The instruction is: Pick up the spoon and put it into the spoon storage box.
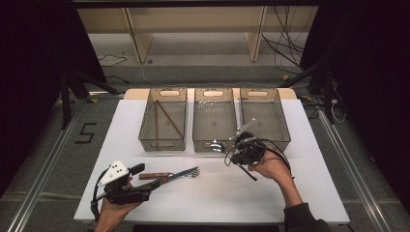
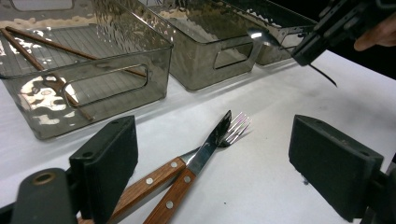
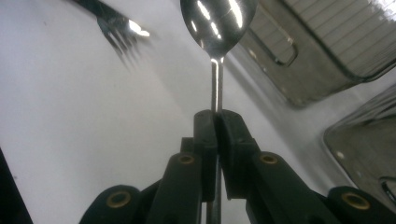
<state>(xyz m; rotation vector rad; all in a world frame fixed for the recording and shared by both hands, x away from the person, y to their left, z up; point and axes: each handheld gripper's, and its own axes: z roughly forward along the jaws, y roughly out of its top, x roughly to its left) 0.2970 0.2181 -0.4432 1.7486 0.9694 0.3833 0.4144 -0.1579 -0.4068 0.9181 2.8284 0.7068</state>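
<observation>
My right gripper (image 1: 228, 151) is shut on the handle of a metal spoon (image 1: 216, 145), held just in front of the middle bin (image 1: 200, 126). Its own view has the jaws (image 3: 216, 116) clamped on the stem, with the spoon bowl (image 3: 218, 21) sticking out ahead. A knife (image 2: 212, 140) and a fork (image 2: 238, 126), both wooden-handled, lie crossed on the white table (image 1: 217, 198). They sit between the wide-apart jaws of my left gripper (image 2: 212, 156), which is open. In the high view that gripper (image 1: 147, 175) is at the front left, beside the knife and fork (image 1: 169, 175).
Three smoky clear bins stand in a row at the back of the table. The left bin (image 1: 145, 126) holds two brown chopsticks (image 1: 169, 118); the right bin (image 1: 283, 126) looks empty. Shelving and cables lie beyond the table's far edge.
</observation>
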